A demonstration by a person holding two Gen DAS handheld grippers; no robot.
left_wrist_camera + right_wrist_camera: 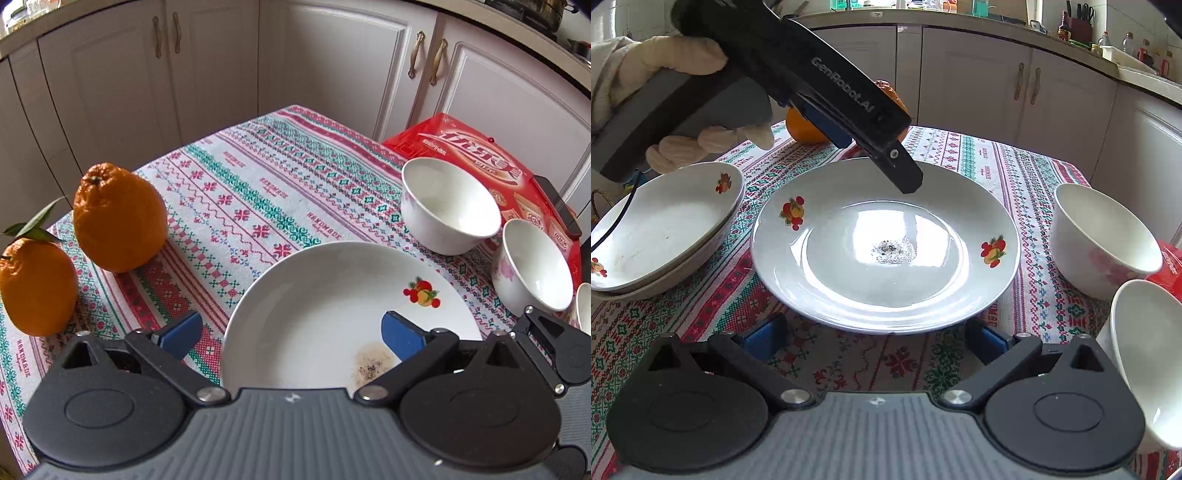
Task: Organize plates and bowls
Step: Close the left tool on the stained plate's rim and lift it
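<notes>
Hovering over plate [314, 317] (left gripper [291, 338])

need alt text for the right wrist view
A white plate with fruit decals and a dark speck stain sits on a patterned tablecloth, the open right gripper before it. The left gripper hovers above; stacked plates lie left, white bowls right.

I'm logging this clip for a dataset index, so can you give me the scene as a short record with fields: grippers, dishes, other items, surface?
left gripper: open, above the near rim of the centre plate
right gripper: open, low over the cloth just short of the plate
centre plate: white, fruit decals, dark residue in its middle
stacked plates: two, nested, left of the centre plate
bowls: three white, empty, right side
other items: two oranges, red package
surface: patterned tablecloth
</notes>
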